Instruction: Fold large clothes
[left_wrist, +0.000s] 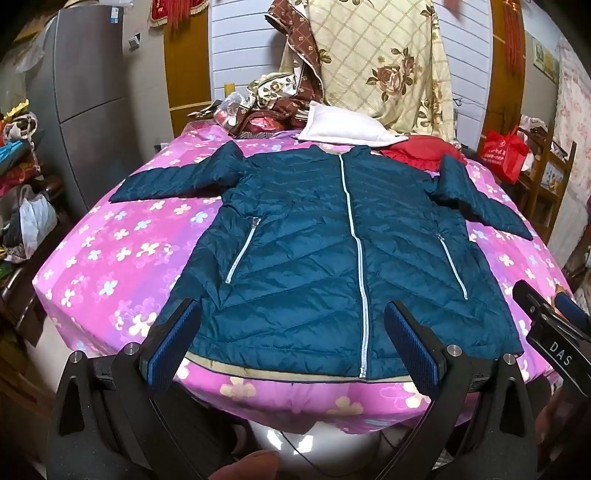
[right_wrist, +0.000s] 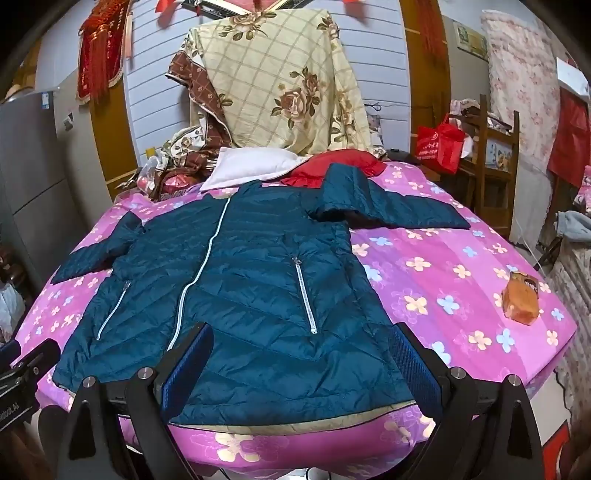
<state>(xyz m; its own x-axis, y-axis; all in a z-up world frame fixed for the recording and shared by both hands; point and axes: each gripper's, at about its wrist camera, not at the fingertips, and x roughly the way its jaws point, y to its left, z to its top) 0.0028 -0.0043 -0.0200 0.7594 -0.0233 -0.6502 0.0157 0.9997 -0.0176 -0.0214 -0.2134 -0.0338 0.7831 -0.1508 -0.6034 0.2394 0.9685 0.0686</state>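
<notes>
A teal quilted jacket (left_wrist: 314, 236) lies spread flat, front up and zipped, on a bed (left_wrist: 110, 258) covered in a pink flowered sheet. Its hem runs along the near edge of the bed and its collar points toward the far edge. Both sleeves are stretched outward toward the left and right edges of the bed. A pale zip runs up the middle of the jacket, with a slanted pocket zip on either side.

The left tool (left_wrist: 291, 336) hovers above the hem near the middle of the near edge, its blue-padded fingers spread wide and holding nothing; the jacket shows between them. The right tool (right_wrist: 301, 363) hovers above the hem toward the jacket's right side, likewise wide apart and empty.

At the far edge of the bed, a white pillow (left_wrist: 343, 127) and a red cloth (left_wrist: 417, 151) lie just beyond the collar, with a cream rose-patterned quilt (left_wrist: 376, 62) piled behind them. A small orange packet (right_wrist: 521, 302) sits on the sheet near the right edge of the bed, well apart from the jacket
</notes>
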